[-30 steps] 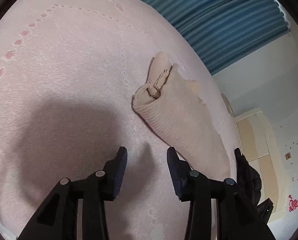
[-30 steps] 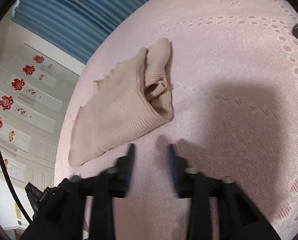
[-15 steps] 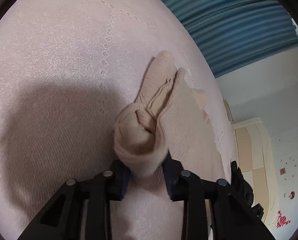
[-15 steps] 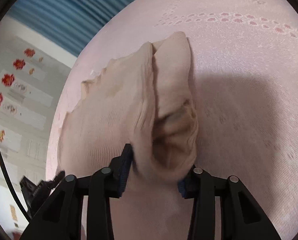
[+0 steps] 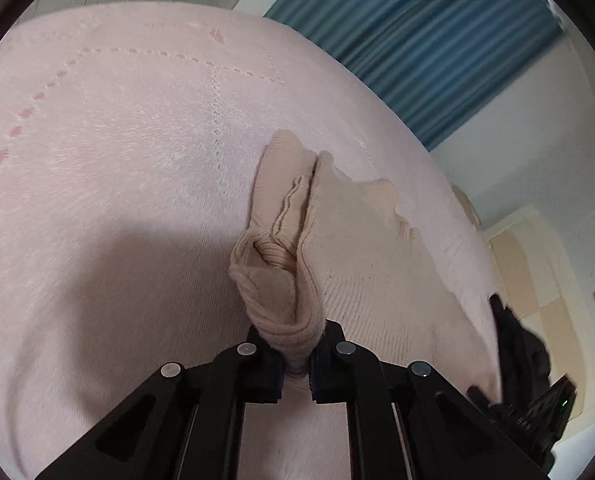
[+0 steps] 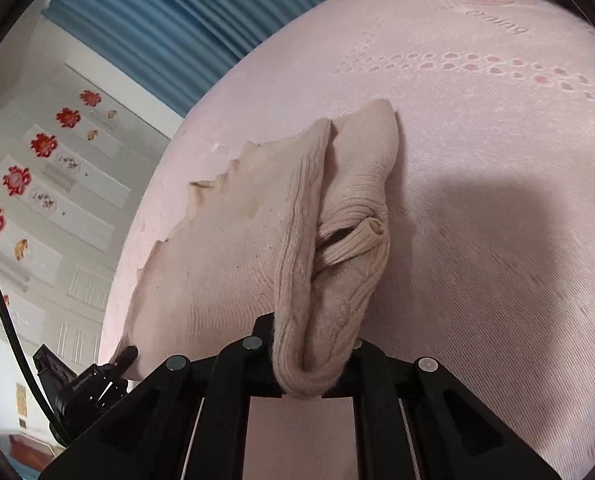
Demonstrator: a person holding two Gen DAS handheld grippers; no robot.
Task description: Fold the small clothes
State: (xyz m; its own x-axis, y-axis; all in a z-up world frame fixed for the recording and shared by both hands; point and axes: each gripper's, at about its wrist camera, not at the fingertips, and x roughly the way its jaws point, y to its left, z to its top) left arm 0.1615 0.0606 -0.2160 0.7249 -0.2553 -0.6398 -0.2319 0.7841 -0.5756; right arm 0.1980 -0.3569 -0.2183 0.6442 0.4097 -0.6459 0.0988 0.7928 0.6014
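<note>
The garment [image 5: 361,280], a small beige ribbed knit, lay on the pink bedspread [image 5: 117,160], with its near edge lifted off the cloth and the rest trailing away toward the blue curtain [image 5: 417,40]. It was held at two points, which looked like the reason it sat bunched in long ridges rather than flat. The left gripper [image 5: 297,360] had just been closing, and its jaws were pinched tight on a rolled lump of the near hem, the knit bulging up and out above them. The right gripper [image 6: 317,364] had likewise just been closing and was clamped on a doubled-over fold of the same edge [image 6: 317,320], the fabric draping over the jaws and hanging slightly below. Both tools pointed down at a slant toward the bed, probably so the fingers could dig under the hem and gather several layers at once. In each wrist view the other tool showed dark at the garment's far side, so the grips sat at opposite ends of the near edge. With both corners secured like this, the likely purpose was to lift the edge and carry it over the body of the garment to make a fold; that fold was not yet made, since the far scalloped edge [image 6: 217,184] lay uncovered.
</note>
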